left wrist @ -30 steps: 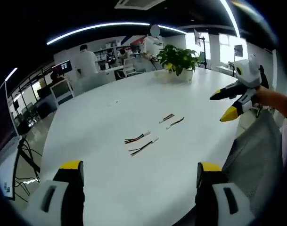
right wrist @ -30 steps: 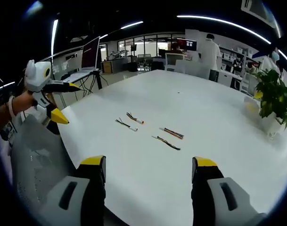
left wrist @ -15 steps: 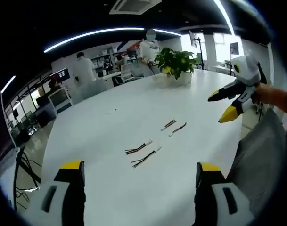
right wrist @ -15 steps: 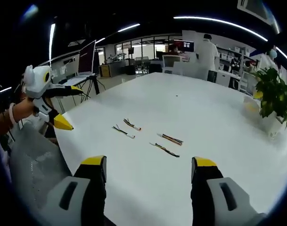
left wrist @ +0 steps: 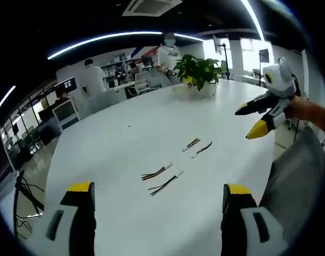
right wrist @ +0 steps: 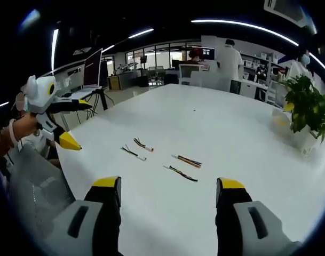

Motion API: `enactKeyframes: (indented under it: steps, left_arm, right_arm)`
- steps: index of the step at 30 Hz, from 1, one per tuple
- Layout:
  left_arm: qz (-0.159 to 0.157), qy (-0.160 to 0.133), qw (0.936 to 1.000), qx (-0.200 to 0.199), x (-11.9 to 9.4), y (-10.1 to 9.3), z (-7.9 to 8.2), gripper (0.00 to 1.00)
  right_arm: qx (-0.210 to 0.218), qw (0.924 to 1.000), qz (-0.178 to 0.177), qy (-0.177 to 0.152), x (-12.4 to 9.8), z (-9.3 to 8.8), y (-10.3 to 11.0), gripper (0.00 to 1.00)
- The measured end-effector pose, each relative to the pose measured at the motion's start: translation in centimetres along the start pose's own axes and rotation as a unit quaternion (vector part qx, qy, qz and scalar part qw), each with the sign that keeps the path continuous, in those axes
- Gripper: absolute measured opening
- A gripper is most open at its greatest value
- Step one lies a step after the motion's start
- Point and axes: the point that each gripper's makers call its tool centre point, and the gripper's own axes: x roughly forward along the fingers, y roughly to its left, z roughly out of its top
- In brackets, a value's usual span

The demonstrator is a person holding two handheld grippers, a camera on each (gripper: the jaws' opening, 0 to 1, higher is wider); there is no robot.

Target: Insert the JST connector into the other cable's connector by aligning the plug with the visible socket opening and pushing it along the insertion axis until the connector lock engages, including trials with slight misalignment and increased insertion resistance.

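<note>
A: Item one, the task's things?

B: Four short JST cable leads, lying flat on the white desk point(left wrist: 130, 144) in two loose pairs. In the left gripper view: a near pair, lead with white connector point(left wrist: 156, 172) and its neighbour point(left wrist: 165, 183) just beside it; a far pair, the striped lead point(left wrist: 191, 143) and the dark lead point(left wrist: 203, 149), also side by side. The pairs sit apart from each other, none touching a gripper.

A: Handling notes?

B: By the look of them: very light, thin, limp wires ending in small stiff plastic housings. The wire will likely flex and give no control of the tip. The housings seem small and smooth, so apt to slip or twist under a loose pinch. Best hold, I judge, is on the housing itself or on the wire right behind it, leaving the mating face free. Which end is plug or socket is too small to tell.

A: Grippers?

B: Left gripper point(left wrist: 158, 194): jaws spread wide, holding nothing, above the near desk edge. Right gripper point(right wrist: 167, 189): likewise parted and empty; in its view the same leads lie ahead, for instance the near dark lead point(right wrist: 180, 173). Each shows in the other's view, raised off the desk's side.

A: Surroundings?

B: A potted plant point(left wrist: 199, 69) at the far end of the desk; people in white coats beyond.
</note>
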Motion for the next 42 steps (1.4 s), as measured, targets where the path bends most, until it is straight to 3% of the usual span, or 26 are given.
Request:
enactKeyframes:
  steps: [9, 19, 34, 36, 42]
  left_arm:
    - [-0.001, -0.001, 1.0000, 0.003, 0.6, 0.3, 0.2, 0.98]
    - [-0.001, -0.025, 0.9997, 0.008, 1.4, 1.0, 1.7, 0.95]
    - [-0.022, -0.022, 0.9994, 0.016, 3.7, 1.1, 2.5, 0.94]
    - [-0.026, -0.027, 0.9991, 0.021, 4.0, 1.2, 2.8, 0.92]
    - [-0.036, -0.044, 0.9980, 0.029, 4.7, 1.4, 3.6, 0.90]
  right_arm:
    - [-0.009, 1.0000, -0.001, -0.003, 0.5, 0.7, -0.5, 0.69]
    - [-0.025, 0.9995, 0.011, -0.013, 1.4, 1.6, -0.5, 0.64]
    - [-0.059, 0.9981, 0.018, -0.003, 2.8, 1.6, -1.2, 0.63]
    - [-0.062, 0.9978, 0.024, 0.007, 3.0, 1.3, -1.1, 0.60]
    - [-0.039, 0.9979, 0.051, -0.005, 3.3, 1.7, -0.8, 0.49]
